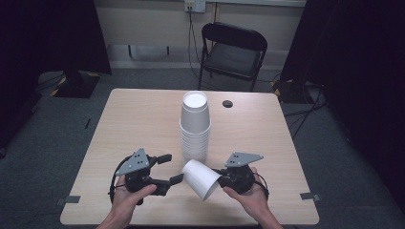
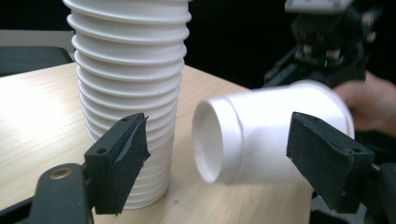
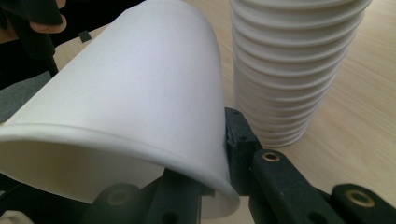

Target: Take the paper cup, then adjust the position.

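White foam cups dominate the high view: a tall stack [image 1: 195, 126] stands upside down at the centre of the table [image 1: 133, 119], and a single cup [image 1: 201, 179] lies tilted just below it in the frame. The right hand-held gripper [image 1: 220, 177], at lower right, is clamped on this cup's rim, base pointing up-left toward the stack. The left hand-held gripper [image 1: 171, 168], at lower left, has its jaws spread wide and empty, their tips just beside the cup's base.

From the left gripper view, the stack [image 2: 128, 93] fills the upper left and the cup [image 2: 271, 135] lies sideways at centre right, its base facing the camera. The two black jaws stand well apart, one in front of the stack, one in front of the cup's wall; neither presses on anything.

The right gripper view looks along the cup [image 3: 130, 107] from its rim, with the jaws closed tight on the rim's lower edge and the stack [image 3: 289, 70] at upper right.

The step looks like capping the stack with this cup. To do it well, turn the mouth fully downward, centre it over the top of the stack, and lower straight; the thin rim will crush if pinched harder. The free left hand-held gripper could steady the stack.
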Demonstrator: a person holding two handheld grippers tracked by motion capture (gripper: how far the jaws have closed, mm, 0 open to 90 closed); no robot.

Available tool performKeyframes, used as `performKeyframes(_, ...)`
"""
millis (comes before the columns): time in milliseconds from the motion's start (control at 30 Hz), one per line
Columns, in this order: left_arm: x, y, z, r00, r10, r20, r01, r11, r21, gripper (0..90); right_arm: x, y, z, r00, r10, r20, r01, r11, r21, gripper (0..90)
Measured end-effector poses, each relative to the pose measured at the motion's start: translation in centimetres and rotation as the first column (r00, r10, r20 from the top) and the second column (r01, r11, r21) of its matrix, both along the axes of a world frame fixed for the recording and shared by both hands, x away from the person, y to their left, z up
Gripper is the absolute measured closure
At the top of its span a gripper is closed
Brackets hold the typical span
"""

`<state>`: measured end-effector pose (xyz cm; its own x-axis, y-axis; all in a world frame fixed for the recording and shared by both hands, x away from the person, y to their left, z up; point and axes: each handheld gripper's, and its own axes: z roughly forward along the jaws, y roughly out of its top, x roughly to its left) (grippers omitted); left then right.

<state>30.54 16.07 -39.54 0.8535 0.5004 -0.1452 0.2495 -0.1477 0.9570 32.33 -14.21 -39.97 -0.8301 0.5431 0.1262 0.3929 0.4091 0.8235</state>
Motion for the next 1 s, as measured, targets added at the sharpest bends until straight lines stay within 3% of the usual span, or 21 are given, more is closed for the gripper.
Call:
performKeyframes(200,-0.1,-0.3,-0.1,0.9999,-0.016,0.003,0.016,0.9997,0.017,20.3,0.3,-0.1,0.3,0.9991,0.024,-0.034,-0.024,1.0,0.0,84.5)
performKeyframes(267,-0.1,-0.4,-0.3,0.9996,-0.027,0.007,0.027,0.9994,0.022,20.3,0.7,-0.2,0.3,0.9966,0.047,-0.068,-0.047,0.999,-0.001,84.5)
performKeyframes(467,-0.1,-0.7,-0.6,0.9989,-0.039,0.025,0.037,0.9972,0.064,20.3,1.1,-0.3,0.6,0.9922,0.046,-0.116,-0.051,0.998,-0.044,84.6)
performKeyframes(533,-0.1,-0.9,-0.8,0.9986,-0.045,0.028,0.043,0.9966,0.07,20.3,1.4,-0.3,0.6,0.9916,0.021,-0.128,-0.028,0.998,-0.056,84.6)
performKeyframes(733,-0.3,-1.5,-1.3,0.9931,-0.073,0.091,0.061,0.9896,0.13,21.4,2.1,-0.4,0.6,0.9827,0.013,-0.184,-0.025,0.998,-0.061,84.7)
performKeyframes(767,-0.4,-1.7,-1.5,0.9893,-0.089,0.116,0.071,0.9859,0.151,21.4,2.3,-0.4,0.5,0.9768,0.012,-0.214,-0.027,0.997,-0.066,84.8)
performKeyframes(833,-0.5,-1.8,-1.6,0.9877,-0.1,0.12,0.08,0.9838,0.16,21.2,2.5,-0.2,0.5,0.97,0.017,-0.242,-0.036,0.997,-0.073,84.9)
performKeyframes(900,-0.6,-2.1,-1.8,0.9828,-0.118,0.142,0.089,0.9759,0.199,20.0,2.4,0.0,0.5,0.9673,0.022,-0.253,-0.046,0.995,-0.087,84.9)
performKeyframes(1000,-0.6,-2.5,-2.1,0.9787,-0.128,0.16,0.092,0.9718,0.217,20.4,2.3,0.3,0.5,0.9592,0.038,-0.28,-0.071,0.991,-0.109,84.9)
